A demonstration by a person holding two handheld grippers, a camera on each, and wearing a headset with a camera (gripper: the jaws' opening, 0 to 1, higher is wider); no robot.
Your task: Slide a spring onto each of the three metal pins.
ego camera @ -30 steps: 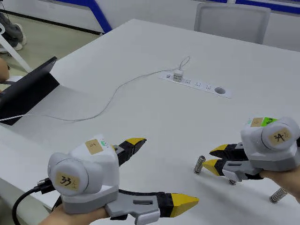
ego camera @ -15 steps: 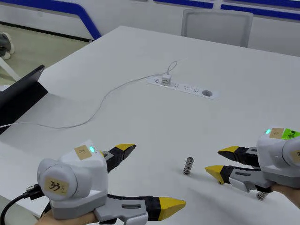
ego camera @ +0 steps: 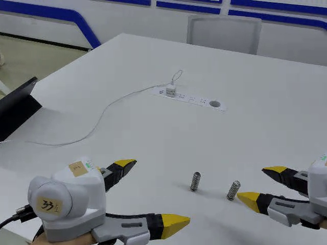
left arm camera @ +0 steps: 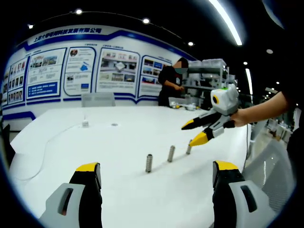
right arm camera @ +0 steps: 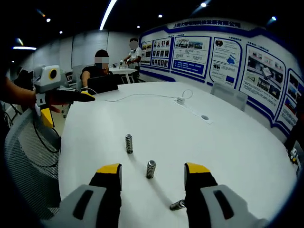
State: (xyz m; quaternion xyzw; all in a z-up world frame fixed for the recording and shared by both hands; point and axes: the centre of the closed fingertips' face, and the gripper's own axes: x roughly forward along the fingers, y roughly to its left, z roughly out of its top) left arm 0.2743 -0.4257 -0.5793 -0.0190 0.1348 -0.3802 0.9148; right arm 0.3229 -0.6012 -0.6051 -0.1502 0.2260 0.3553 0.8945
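Observation:
Two small metal springs [ego camera: 195, 181] [ego camera: 233, 190] stand upright on the white table [ego camera: 168, 132], side by side. In the left gripper view I see three in a row [left arm camera: 149, 163] [left arm camera: 171, 153] [left arm camera: 189, 147]. The right gripper view shows two upright springs [right arm camera: 128, 143] [right arm camera: 151, 169] and a third [right arm camera: 177, 205] lying low by its right jaw. My right gripper [ego camera: 260, 182] [right arm camera: 153, 168] hangs open just right of the springs, holding nothing. My left gripper [ego camera: 150, 193] [left arm camera: 156, 167] is open and empty, left of them. No pins can be made out.
A white power strip [ego camera: 189, 98] with a plugged-in charger lies mid-table, and its cable [ego camera: 102, 115] trails left toward a dark tablet [ego camera: 15, 107] at the left edge. A grey chair [ego camera: 223, 31] stands at the far side. People stand in the background [left arm camera: 172, 80].
My right gripper has drawn back to the right, away from the springs, uncovering the second upright spring. The head camera has shifted. The left gripper stays open in place.

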